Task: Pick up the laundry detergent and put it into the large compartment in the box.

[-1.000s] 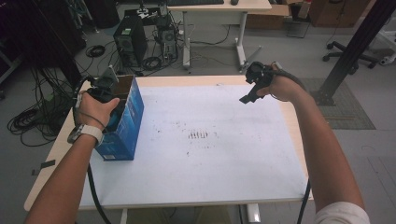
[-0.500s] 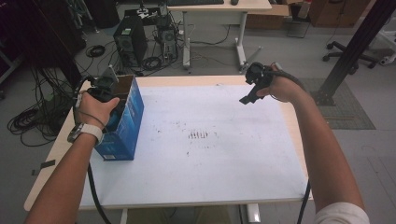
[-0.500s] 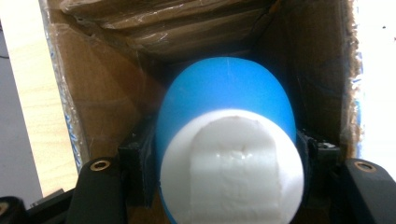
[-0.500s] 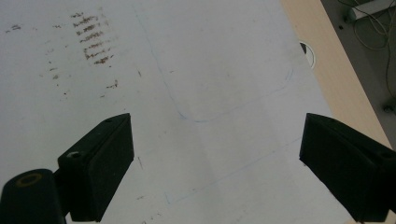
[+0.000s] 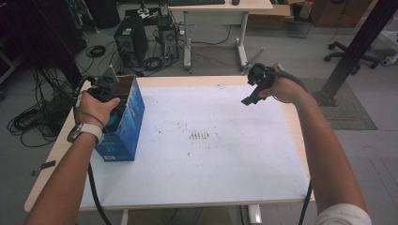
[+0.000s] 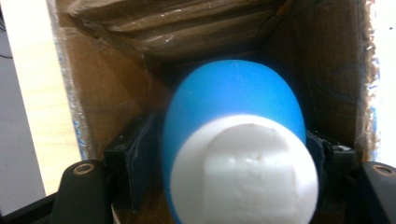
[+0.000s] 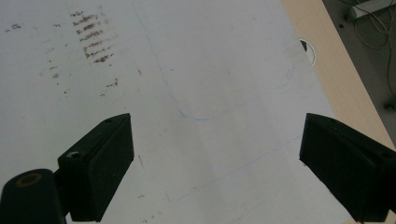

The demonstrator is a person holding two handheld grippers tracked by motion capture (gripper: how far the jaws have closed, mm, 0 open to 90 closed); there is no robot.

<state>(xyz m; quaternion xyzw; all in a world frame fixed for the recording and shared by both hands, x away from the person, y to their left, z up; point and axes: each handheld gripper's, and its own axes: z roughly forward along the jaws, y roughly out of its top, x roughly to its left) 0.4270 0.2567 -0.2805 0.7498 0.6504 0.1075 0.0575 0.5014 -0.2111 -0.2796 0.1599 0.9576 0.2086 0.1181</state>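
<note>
A blue cardboard box [image 5: 124, 122] stands open-topped at the table's left edge, and my left hand [image 5: 96, 108] holds the left gripper down inside it. In the left gripper view a blue bottle [image 6: 233, 102] with a white cap [image 6: 243, 172] lies between the jaws of the left gripper [image 6: 229, 154], within the brown box walls [image 6: 116, 93]. Those jaws have just been opening, and the bottle is still between them. The right gripper [image 5: 246, 99] hangs over the far right of the table. It [image 7: 215, 154] stands wide open with nothing between its fingers.
A white sheet [image 5: 211, 159] covers most of the wooden table [image 5: 56, 154], with dark smudges [image 5: 202, 136] near its middle. On the floor behind are a computer tower [image 5: 131, 44], cables [image 5: 28, 122] and a desk [image 5: 220, 7]. A black post [image 5: 356, 51] stands at the right.
</note>
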